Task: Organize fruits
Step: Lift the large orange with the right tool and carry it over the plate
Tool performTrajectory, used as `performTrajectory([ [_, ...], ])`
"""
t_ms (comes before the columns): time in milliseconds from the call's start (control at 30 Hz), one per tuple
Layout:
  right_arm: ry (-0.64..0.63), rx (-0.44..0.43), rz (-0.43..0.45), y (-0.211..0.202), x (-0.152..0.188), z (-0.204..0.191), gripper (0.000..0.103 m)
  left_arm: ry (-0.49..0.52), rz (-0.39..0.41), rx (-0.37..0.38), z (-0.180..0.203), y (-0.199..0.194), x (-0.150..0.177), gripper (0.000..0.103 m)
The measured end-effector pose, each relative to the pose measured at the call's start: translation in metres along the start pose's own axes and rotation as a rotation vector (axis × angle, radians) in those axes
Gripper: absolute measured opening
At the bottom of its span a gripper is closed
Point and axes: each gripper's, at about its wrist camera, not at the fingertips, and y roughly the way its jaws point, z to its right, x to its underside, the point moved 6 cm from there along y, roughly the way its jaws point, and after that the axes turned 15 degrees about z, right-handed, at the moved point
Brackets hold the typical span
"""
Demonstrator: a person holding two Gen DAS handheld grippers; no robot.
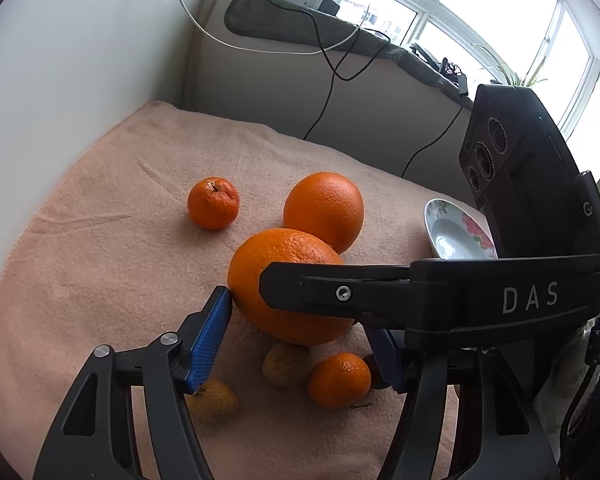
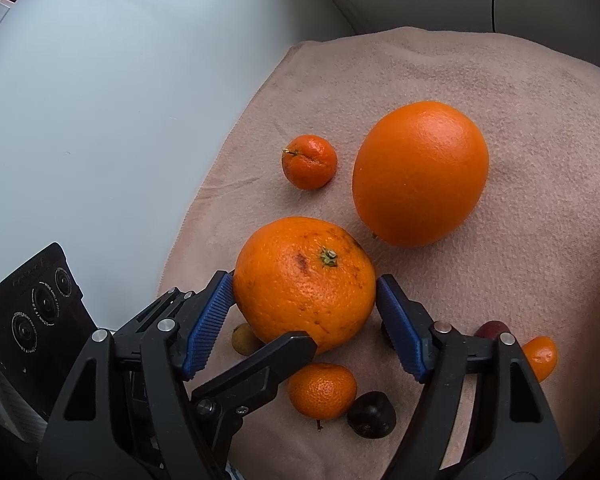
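Lighting: soft daylight from blown-out windows (image 1: 496,12), upper right of left view. Shadows: faint, diffuse under fruit. Focus: sharp centrally. Distortion: strong fisheye curvature, dark vignetted corners, both views.

Right gripper (image 2: 305,300): fingers (image 2: 210,320) spread, both blue pads pressed against the flanks of the orange (image 2: 300,280), holding it. Left gripper (image 1: 296,334): fingers (image 1: 208,340) spread wide, one pad tip touching the same orange; the other finger mostly hidden behind the right gripper.

Both wrist cams close above orange (image 1: 288,280), angled down.
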Motion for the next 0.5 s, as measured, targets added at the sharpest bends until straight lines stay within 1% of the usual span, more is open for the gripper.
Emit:
performTrajectory([
  [200, -0.015, 0.002, 0.022, -0.011, -0.001, -0.001, 0.076, 0.011, 0.016, 0.002, 0.008, -0.004, -0.004, 0.065],
  [500, -0.006, 0.004, 0.059, -0.037, -0.002, 0.009, 0.076, 0.042, 0.036, 0.023, 0.033, -0.004, -0.009, 0.065],
])
